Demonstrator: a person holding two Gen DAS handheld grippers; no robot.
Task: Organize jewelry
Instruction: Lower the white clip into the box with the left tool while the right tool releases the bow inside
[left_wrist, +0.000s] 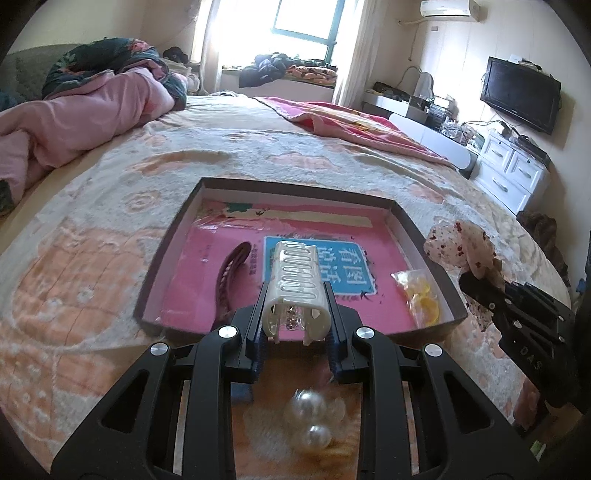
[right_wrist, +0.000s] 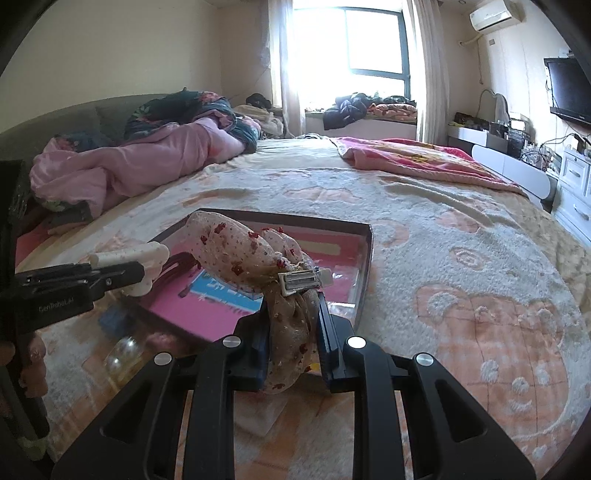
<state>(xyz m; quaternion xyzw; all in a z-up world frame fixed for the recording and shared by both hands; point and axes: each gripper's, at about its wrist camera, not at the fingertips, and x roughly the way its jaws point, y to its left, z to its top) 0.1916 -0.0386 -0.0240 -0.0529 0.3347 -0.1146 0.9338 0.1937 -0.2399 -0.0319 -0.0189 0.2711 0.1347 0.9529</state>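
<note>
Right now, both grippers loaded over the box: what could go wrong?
1. The left gripper pinches the white claw clip only at its near end; it could pivot out.
2. The floral bow clip in the right gripper is held by soft fabric and may slip.
3. The pearl piece lies below the left gripper, easily knocked.

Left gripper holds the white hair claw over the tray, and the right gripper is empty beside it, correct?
Not quite. The right gripper is not empty: it is shut on a floral fabric hair bow, as the right wrist view shows. The left gripper does hold the white hair claw over the tray.
</note>
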